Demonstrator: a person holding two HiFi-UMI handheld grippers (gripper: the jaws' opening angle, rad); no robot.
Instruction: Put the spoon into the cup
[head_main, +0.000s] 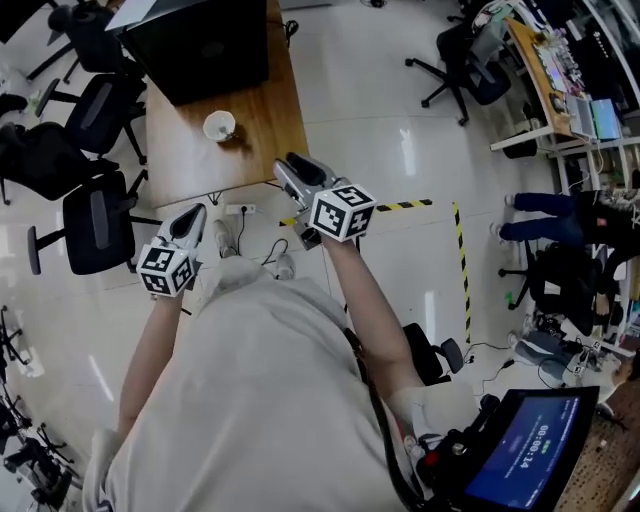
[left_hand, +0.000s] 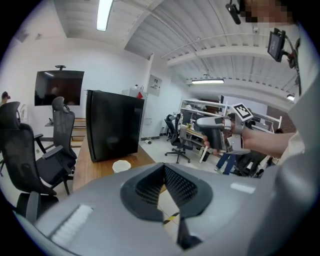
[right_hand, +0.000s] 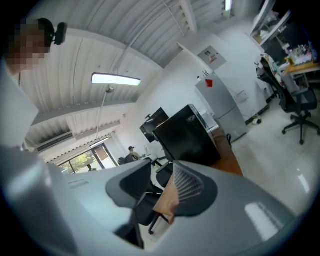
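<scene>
A white cup (head_main: 219, 125) stands on the wooden table (head_main: 270, 140), in front of a big black box (head_main: 200, 40). No spoon shows in any view. I stand back from the table with both grippers raised over the floor. My left gripper (head_main: 192, 215) points toward the table's near edge; in the left gripper view its pads (left_hand: 172, 182) meet at the tips with nothing between them, and the cup (left_hand: 121, 166) lies beyond. My right gripper (head_main: 288, 165) is higher, near the table's front right corner, its jaws (right_hand: 161, 172) apart and empty.
Black office chairs (head_main: 95, 225) stand left of the table. A power strip with cables (head_main: 240, 210) lies on the floor at the table's front edge. Yellow-black tape (head_main: 410, 205) marks the floor to the right. More chairs and desks (head_main: 470, 60) fill the back right.
</scene>
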